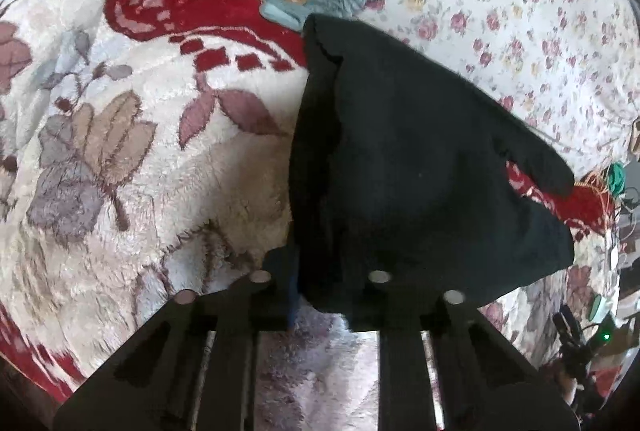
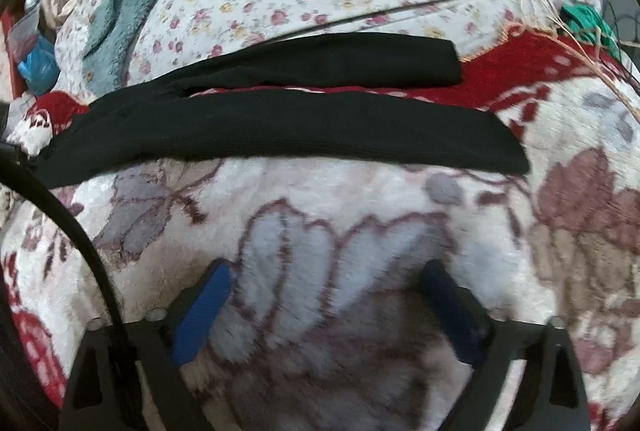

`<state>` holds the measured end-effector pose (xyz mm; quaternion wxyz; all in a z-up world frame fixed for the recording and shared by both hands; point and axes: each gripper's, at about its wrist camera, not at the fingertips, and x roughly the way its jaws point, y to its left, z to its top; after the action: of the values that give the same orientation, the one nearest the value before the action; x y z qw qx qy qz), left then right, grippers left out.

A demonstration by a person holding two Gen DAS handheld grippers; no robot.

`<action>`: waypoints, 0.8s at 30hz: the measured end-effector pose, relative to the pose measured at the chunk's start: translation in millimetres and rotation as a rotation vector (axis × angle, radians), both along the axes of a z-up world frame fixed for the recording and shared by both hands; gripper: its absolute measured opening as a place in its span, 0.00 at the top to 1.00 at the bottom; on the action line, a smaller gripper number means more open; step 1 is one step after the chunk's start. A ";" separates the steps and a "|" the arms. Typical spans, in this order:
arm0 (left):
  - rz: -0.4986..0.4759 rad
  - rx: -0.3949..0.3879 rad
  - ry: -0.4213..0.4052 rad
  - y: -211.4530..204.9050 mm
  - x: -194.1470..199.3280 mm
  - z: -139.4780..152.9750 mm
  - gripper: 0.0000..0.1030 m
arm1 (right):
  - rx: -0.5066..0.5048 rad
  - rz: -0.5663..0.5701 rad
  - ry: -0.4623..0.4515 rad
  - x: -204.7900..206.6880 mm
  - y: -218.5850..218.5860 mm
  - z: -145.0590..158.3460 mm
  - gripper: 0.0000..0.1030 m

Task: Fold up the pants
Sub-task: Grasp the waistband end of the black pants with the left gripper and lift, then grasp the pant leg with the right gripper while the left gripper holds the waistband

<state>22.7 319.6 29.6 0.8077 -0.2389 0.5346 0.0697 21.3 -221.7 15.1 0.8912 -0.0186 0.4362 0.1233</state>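
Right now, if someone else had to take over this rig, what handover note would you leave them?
Left hand-held gripper: closed on one end of the black pants, by the look of it the waist; the fabric bunches up at its jaws.
Right hand-held gripper: open and empty, hovering over the floral plush blanket, short of the pants.
Pants: both legs lie stretched out side by side across the blanket, with a narrow gap between them.
Done: one end gripped.
Left: no fold is made yet. Probably bring one leg over the other, then fold lengthwise.
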 end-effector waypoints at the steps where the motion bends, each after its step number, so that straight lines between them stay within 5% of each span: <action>1: 0.015 0.018 -0.018 -2.7 -3.6 1.3 0.89 | 0.034 -0.042 0.010 0.4 -13.5 4.0 0.13; 8: 0.042 0.066 -0.140 -9.1 -15.5 14.0 0.94 | 0.403 -0.223 0.077 22.0 -90.1 15.9 0.13; 12: 0.057 0.042 -0.132 -2.1 -15.6 5.2 0.94 | 0.450 -0.334 0.044 47.6 -128.3 21.8 0.13; 16: 0.069 0.022 -0.133 0.1 -15.3 1.4 0.94 | 0.552 -0.416 0.134 78.1 -150.1 6.2 0.16; 24: 0.067 0.011 -0.157 -0.9 -16.5 2.8 0.94 | 0.597 -0.529 0.227 108.2 -150.3 -8.8 0.15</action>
<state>6.2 318.7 32.4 0.8455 -0.2572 0.4609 0.0807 129.5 -372.1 6.3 0.8045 0.3673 0.4666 0.0124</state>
